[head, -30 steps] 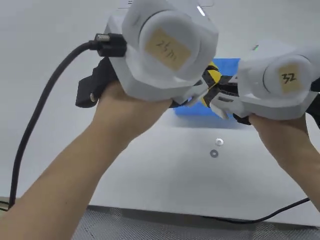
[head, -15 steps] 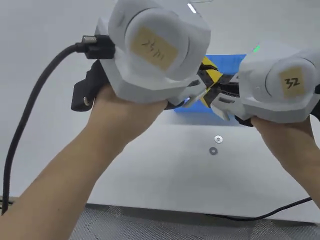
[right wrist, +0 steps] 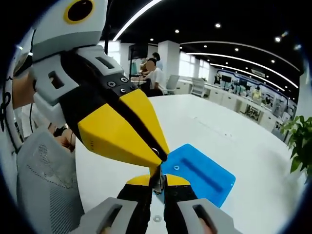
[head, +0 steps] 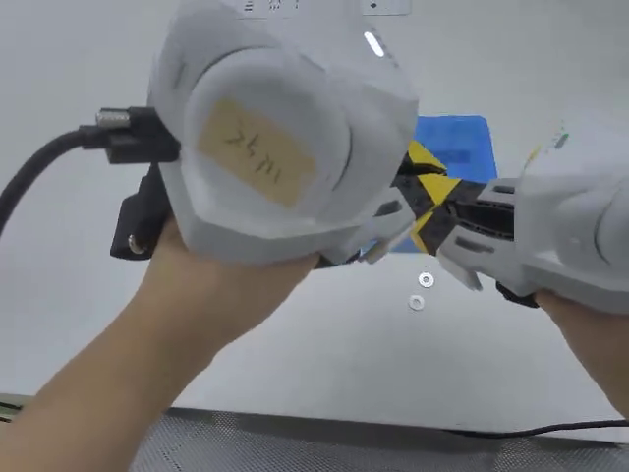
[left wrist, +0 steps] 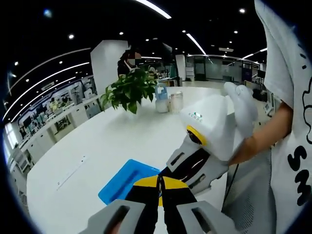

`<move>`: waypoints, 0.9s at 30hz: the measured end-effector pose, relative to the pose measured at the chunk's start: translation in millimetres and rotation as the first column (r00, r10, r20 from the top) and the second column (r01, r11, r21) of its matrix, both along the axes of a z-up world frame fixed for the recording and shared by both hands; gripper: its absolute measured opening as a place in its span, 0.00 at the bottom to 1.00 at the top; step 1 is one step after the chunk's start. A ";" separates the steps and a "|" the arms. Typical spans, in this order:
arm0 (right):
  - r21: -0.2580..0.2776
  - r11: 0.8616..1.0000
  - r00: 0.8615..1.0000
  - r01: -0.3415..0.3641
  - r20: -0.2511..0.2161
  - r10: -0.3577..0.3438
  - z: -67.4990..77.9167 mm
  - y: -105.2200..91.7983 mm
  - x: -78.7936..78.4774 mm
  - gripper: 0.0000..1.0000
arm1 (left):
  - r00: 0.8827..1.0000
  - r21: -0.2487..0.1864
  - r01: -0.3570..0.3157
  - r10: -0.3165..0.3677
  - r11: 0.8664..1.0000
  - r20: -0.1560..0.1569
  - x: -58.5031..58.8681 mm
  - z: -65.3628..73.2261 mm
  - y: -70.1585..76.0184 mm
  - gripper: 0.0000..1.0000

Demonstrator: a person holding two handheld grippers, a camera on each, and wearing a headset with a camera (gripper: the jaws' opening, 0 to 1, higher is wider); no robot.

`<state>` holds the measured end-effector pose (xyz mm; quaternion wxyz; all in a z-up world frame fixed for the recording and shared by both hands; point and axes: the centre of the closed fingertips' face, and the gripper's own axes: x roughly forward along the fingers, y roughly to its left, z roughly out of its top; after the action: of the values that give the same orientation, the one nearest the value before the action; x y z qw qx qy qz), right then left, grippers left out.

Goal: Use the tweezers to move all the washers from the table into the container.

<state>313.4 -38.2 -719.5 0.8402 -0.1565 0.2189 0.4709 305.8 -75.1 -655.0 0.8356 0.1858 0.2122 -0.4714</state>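
Two small washers (head: 425, 280) (head: 417, 303) lie on the white table in front of the blue container (head: 454, 146). A single washer (right wrist: 176, 167) rests inside the container (right wrist: 200, 174), and another (right wrist: 157, 219) lies on the table close to my right jaws. Above the washers, my left gripper (head: 418, 187) and right gripper (head: 432, 211) meet tip to tip. The right gripper (right wrist: 157, 181) is shut on a thin dark piece, seemingly the tweezers (right wrist: 157, 176). The left gripper (left wrist: 160, 184) has its yellow jaws together, and its tip (right wrist: 161, 155) touches that piece.
The white table (head: 324, 364) ends in a grey mesh strip (head: 344, 447) at the near edge. A black cable (head: 49, 162) runs from the left gripper. Far off stand a potted plant (left wrist: 127, 90) and people at other desks.
The left gripper has come up closer to the headset and looks larger. The right gripper has shifted right and lower. The jaw tips stay together, and the washers lie where they were.
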 end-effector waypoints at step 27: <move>-0.028 0.999 0.986 -0.024 -0.166 0.019 -51.4 -8.1 -33.9 0.08 | 0.992 0.053 0.004 0.002 0.999 -0.123 -36.9 -49.1 -2.1 0.00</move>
<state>279.4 -46.3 -770.9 0.8114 -0.1317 0.2933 0.4881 268.9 -77.2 -704.1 0.8156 0.1785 0.2755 -0.4765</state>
